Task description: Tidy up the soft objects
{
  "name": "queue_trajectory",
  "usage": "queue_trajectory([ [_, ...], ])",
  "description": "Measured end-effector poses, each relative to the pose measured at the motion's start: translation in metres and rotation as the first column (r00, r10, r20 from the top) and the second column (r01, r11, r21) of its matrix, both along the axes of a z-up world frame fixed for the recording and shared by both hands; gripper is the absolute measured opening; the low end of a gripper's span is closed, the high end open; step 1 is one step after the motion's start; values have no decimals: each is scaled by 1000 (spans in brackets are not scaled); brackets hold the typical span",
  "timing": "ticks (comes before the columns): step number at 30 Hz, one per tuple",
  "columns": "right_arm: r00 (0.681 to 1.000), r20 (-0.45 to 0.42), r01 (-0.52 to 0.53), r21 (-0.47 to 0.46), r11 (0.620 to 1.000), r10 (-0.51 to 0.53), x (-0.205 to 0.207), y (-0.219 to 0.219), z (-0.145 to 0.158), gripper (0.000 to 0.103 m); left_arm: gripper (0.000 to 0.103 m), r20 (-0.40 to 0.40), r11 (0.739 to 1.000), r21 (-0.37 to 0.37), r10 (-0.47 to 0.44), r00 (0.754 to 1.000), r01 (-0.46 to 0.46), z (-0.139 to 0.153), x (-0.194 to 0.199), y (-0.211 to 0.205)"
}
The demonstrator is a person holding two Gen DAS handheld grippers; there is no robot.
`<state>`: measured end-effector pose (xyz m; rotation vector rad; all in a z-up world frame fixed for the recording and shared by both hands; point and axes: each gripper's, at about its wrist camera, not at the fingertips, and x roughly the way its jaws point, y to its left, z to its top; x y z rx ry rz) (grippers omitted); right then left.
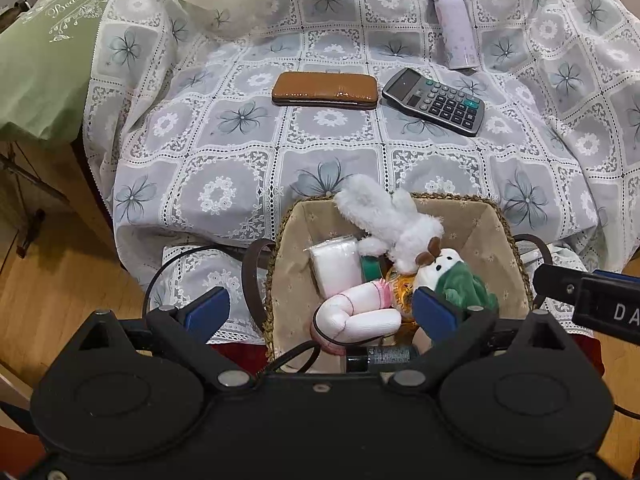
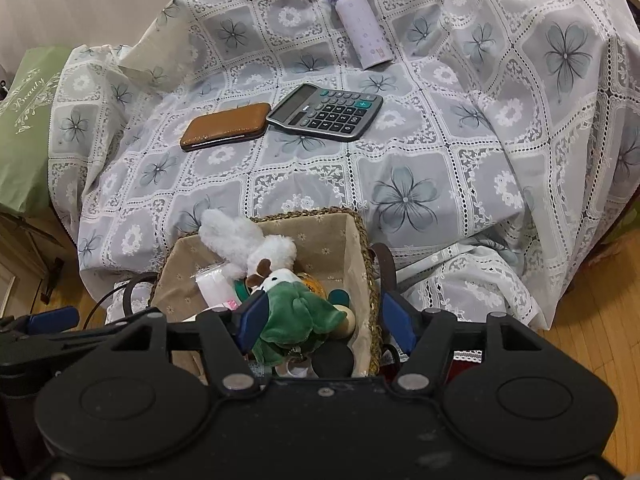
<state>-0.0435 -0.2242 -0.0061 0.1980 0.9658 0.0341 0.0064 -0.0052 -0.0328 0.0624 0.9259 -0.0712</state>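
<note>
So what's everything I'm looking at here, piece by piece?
basket: one, tan, woven rim, at the cloth's near edge
white plush: one, fluffy, leaning over the basket's far rim
green plush: one, white head, in the basket
pink plush: one, curled, in the basket
tissue pack: one, white, in the basket
wallet: one, brown, on the cloth
calculator: one, grey, right of the wallet
bottle: one, lilac, lying beyond the calculator
cloth: one, grey floral lace
left claw: black, blue pads, open over the basket
right claw: same, open around the green plush
</note>
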Motion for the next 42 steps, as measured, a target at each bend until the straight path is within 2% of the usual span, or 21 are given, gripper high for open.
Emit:
queue_trajectory([
  [42,1000,-14,-12,4,1000,12,-1,1,-3,67,95,-37,1000,-3,-14,999,14,-8,0,-1],
])
